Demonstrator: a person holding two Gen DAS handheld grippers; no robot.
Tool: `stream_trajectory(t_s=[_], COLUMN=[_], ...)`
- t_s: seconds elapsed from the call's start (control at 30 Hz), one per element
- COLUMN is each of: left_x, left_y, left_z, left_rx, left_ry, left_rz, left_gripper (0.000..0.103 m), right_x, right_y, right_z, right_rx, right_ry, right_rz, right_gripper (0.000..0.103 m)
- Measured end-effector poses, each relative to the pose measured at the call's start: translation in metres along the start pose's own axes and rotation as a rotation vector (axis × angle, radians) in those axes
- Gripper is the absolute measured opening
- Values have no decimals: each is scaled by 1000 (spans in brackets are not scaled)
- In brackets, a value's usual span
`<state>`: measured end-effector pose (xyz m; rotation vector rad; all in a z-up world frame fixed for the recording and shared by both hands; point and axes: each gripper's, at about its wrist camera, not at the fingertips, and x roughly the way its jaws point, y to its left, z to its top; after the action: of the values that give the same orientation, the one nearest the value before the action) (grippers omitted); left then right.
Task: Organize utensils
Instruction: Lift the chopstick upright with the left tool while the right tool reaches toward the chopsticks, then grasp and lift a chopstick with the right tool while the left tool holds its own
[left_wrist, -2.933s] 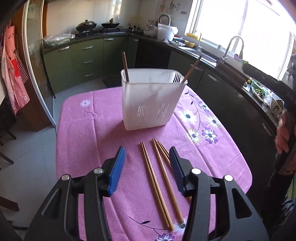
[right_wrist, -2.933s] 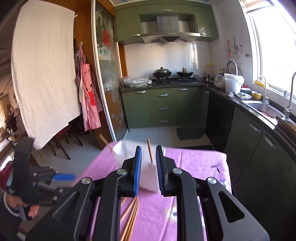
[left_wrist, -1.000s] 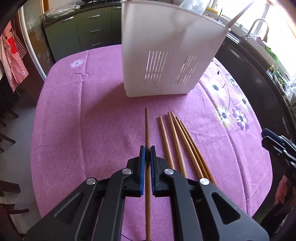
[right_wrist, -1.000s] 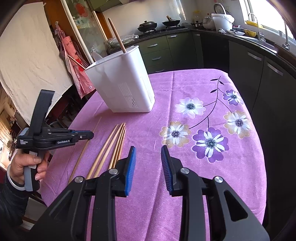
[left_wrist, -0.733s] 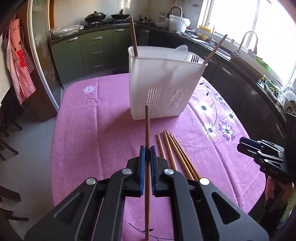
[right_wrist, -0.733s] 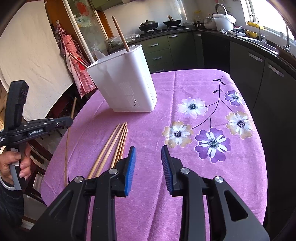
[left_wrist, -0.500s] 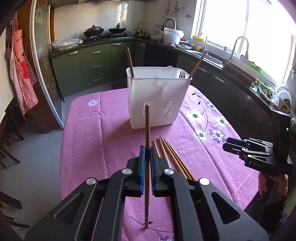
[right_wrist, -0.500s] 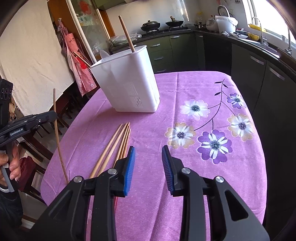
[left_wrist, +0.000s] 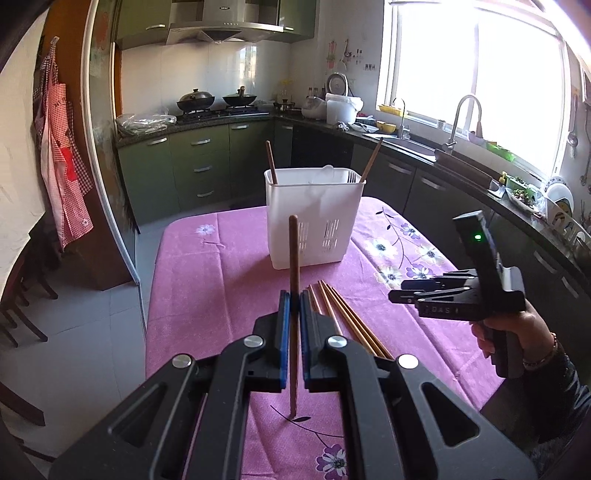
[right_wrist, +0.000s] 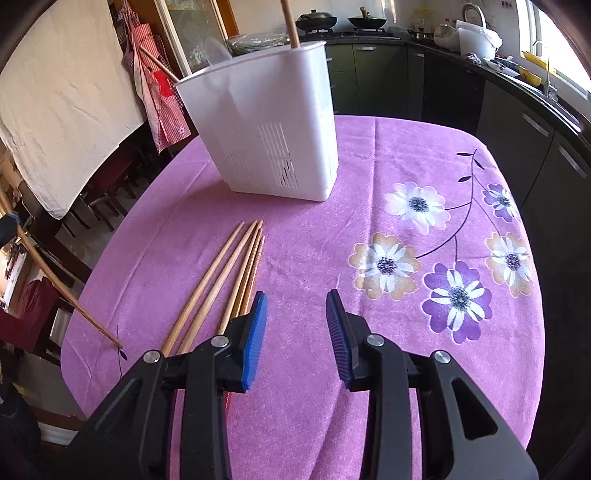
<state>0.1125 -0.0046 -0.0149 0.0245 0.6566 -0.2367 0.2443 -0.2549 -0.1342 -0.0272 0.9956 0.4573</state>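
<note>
My left gripper (left_wrist: 291, 301) is shut on a dark wooden chopstick (left_wrist: 294, 254), held nearly upright above the table's near edge. The same chopstick (right_wrist: 62, 291) slants in from the left edge of the right wrist view. A white slotted utensil holder (left_wrist: 314, 218) stands mid-table with two sticks poking out. The holder (right_wrist: 266, 122) looks close in the right wrist view. Several loose chopsticks (right_wrist: 221, 280) lie in front of it. My right gripper (right_wrist: 295, 317) hovers open just right of them, with only cloth between its fingers.
The pink flowered tablecloth (right_wrist: 369, 166) covers a rounded table. Dark green kitchen cabinets (left_wrist: 199, 173) and a counter with a sink (left_wrist: 461, 122) run behind and to the right. Chairs (right_wrist: 103, 199) stand beyond the table's left side. A hand (left_wrist: 517, 325) holds the right gripper.
My left gripper rose with the chopstick, lifting it off the cloth and tipping it upright. My right gripper came in lower and closer to the loose chopsticks, its jaws slightly wider.
</note>
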Motion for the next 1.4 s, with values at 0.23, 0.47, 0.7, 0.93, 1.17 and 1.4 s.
stream_trajectory(t_s=[0.23,0.47,0.7,0.93,1.17,1.4], left_x=[-13,-13,-13,-14,-13,-14], left_y=[4,4,5,4,8,8], left_z=[-7,-7,-7,-8,-10,-10], left_rx=[9,16,17,18,26,28], left_ry=[-15,-18,-18,-18,-14,-10], left_rz=[7,0,1,2,5,13], left_gripper=[6,6,6,6,6,6], right_x=[46,63,66,73,84,64], right_y=[12,25,33,42,52,49], right_z=[19,26,24,25,36,40], right_rx=[1,-35,-72,-114,-137,-114], right_ry=[128,166,193,215,209,147], right_rz=[79,40,24,-7,-47,-26], right_gripper=[23,17,17,17,9,6])
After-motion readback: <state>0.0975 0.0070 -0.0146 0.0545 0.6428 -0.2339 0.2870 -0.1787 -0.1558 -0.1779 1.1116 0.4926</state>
